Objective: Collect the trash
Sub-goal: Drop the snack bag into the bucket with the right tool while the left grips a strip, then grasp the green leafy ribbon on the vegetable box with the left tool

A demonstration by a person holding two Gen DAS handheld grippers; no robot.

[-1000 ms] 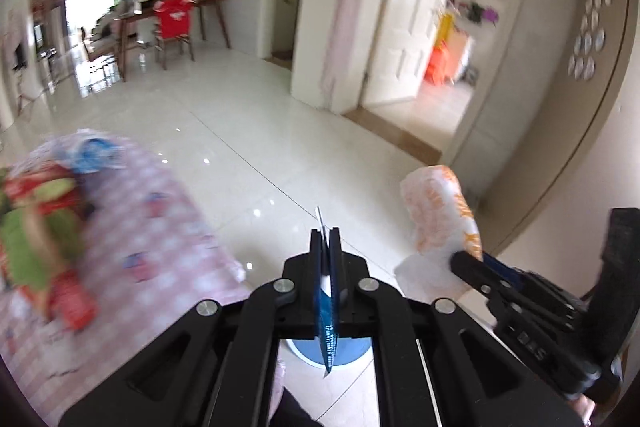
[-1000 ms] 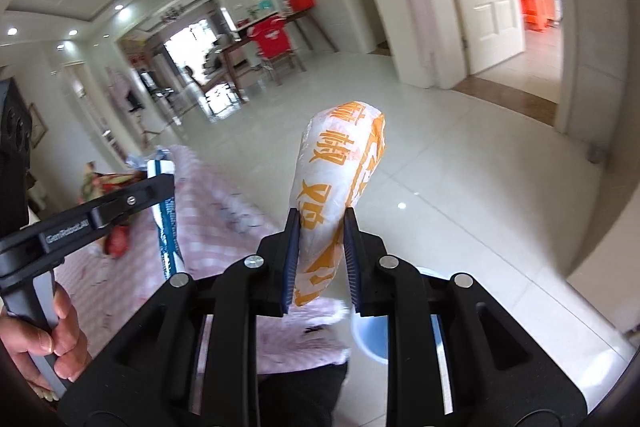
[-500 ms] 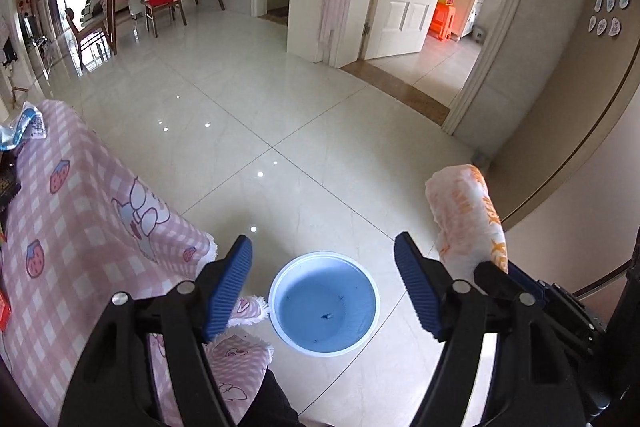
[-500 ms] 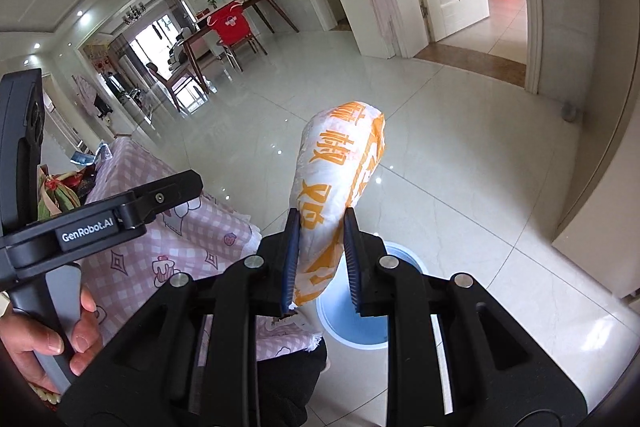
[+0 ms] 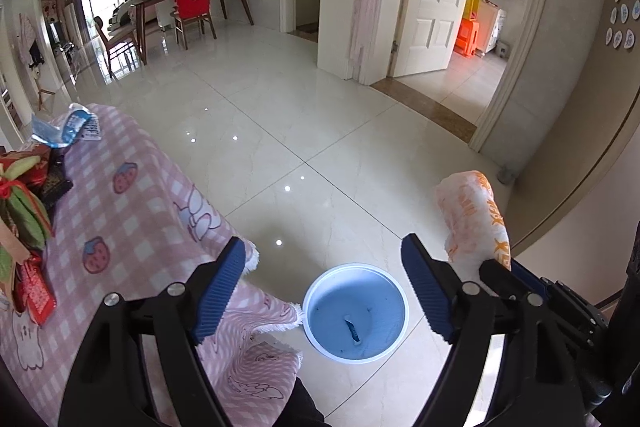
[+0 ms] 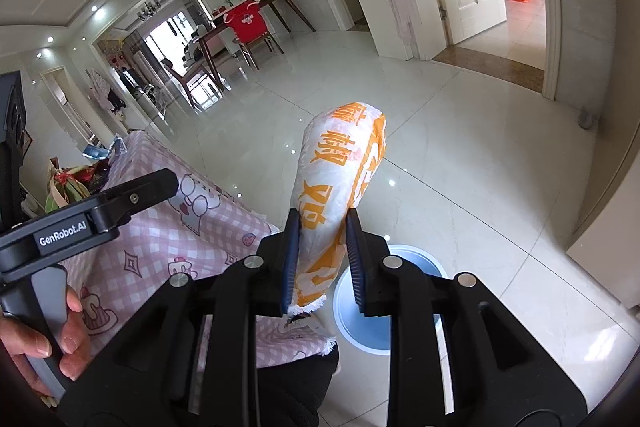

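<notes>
Left wrist view: the left gripper (image 5: 323, 291) points down at the tiled floor (image 5: 320, 131), its jaws spread wide and opening further, with nothing between the blue pads (image 5: 222, 287). Directly below and between them stands a white-rimmed blue bin (image 5: 328, 343) on the floor, and a small blue wrapper scrap (image 5: 352, 332) lies at the bottom of it. The bin sits just beside the hanging corner of a pink checked tablecloth (image 5: 132, 219). On the cloth, far to the left, lie a blue foil packet (image 5: 66, 126) and a heap of red and green wrappers (image 5: 24, 195). At the right edge, the right gripper's fingers hold up a white and orange paper wrapper (image 5: 476, 219), which stands above the floor just to the right of the bin.

Right wrist view: the right gripper (image 6: 322, 263) has the white and orange paper wrapper (image 6: 340, 171) between its jaws, which are easing apart; the left pad touches the paper, the right one shows a sliver of gap. The wrapper stands upright above the blue bin (image 6: 400, 307), partly covering its rim. At lower left a hand (image 6: 44, 339) grips the handle of the left gripper, whose finger reaches over the tablecloth (image 6: 168, 247)
</notes>
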